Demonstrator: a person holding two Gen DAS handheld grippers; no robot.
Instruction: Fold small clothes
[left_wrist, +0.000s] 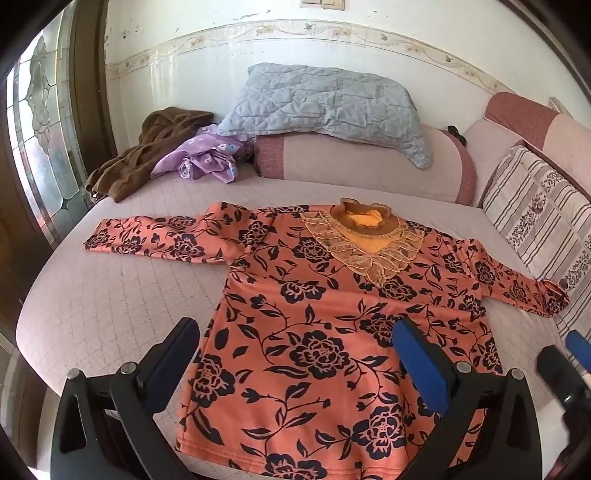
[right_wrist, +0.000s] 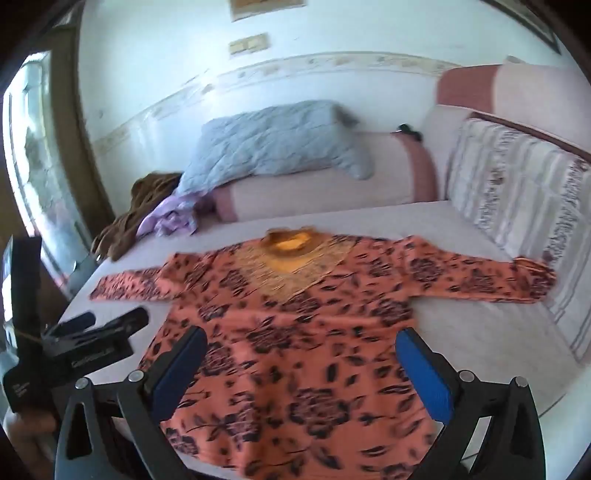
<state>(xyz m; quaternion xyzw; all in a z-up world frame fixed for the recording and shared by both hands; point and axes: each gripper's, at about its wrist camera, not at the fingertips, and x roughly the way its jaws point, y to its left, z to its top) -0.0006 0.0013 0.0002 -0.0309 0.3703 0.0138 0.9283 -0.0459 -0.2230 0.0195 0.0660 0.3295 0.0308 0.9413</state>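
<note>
While the floral top (left_wrist: 317, 325) lay flat on the bed (left_wrist: 110, 295), I held left tool (left_wrist: 295, 362) and right tool (right_wrist: 301, 373) wide open, empty, above its hem; first fold not started, next needs a sleeve grabbed.

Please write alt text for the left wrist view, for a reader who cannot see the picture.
An orange floral top lies flat and unfolded on a pale quilted bed, sleeves spread to both sides. The open left gripper hovers over its hem, holding nothing. Behind lie a grey pillow and crumpled brown and purple clothes.
</note>
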